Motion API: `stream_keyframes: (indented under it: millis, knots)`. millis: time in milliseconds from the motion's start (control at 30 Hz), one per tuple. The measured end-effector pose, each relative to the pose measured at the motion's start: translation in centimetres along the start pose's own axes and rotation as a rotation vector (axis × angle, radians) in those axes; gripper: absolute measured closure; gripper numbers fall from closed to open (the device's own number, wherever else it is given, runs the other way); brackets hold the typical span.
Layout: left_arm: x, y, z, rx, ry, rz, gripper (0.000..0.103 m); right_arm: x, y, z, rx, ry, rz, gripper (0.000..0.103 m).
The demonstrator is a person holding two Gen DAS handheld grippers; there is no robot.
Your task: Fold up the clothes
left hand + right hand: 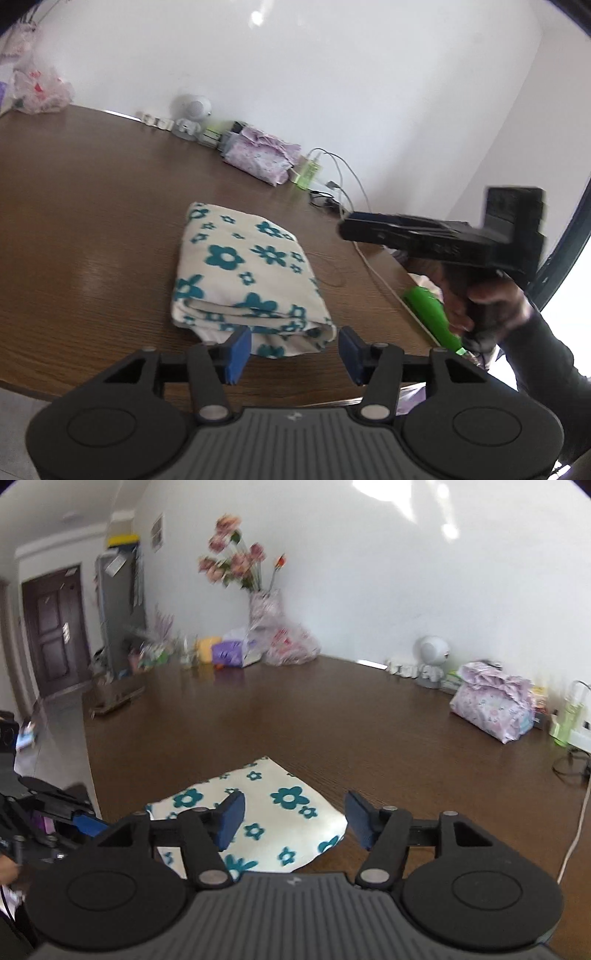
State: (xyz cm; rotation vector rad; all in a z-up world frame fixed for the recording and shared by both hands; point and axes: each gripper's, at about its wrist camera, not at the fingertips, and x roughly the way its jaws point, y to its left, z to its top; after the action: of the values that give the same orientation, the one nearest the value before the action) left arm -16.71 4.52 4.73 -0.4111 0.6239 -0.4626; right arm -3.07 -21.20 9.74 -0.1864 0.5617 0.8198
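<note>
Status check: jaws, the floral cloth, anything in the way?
Left gripper and right gripper: jaws open, nothing held. Floral cloth folded, lying flat on the table. Nothing on or against it; white cable beside it.

The folded cloth (243, 273) lies on the table (92, 221) just before the left gripper (293, 350), with the right gripper (347, 225) raised to its right, and a wrapped bundle (258, 158), a small round-headed figure (192, 114) and cables (343, 184) behind along the wall.

Folded teal-flowered white cloth (247, 273) flat on table (92, 206)
</note>
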Motion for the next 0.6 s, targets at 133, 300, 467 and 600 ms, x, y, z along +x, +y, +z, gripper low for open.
stream_keyframes:
  millis: [133, 300, 467, 600]
  knots:
    - [0.8, 1.4, 0.5, -0.161, -0.002, 0.033, 0.050, 6.3, -4.2, 3.9, 0.034, 0.156, 0.133, 0.038]
    - [0.5, 4.3, 1.0, -0.388, -0.023, -0.015, 0.046, 11.9, -5.1, 4.3, 0.070, 0.318, 0.218, 0.048]
    - [0.9, 5.3, 2.1, -0.385, -0.013, 0.062, 0.048, 12.2, -5.6, 2.9, 0.143, 0.342, 0.258, 0.067]
    - [1.3, 7.1, 3.6, -0.371, -0.014, 0.153, 0.050, 9.4, -6.1, 0.3, 0.287, 0.315, 0.217, 0.076]
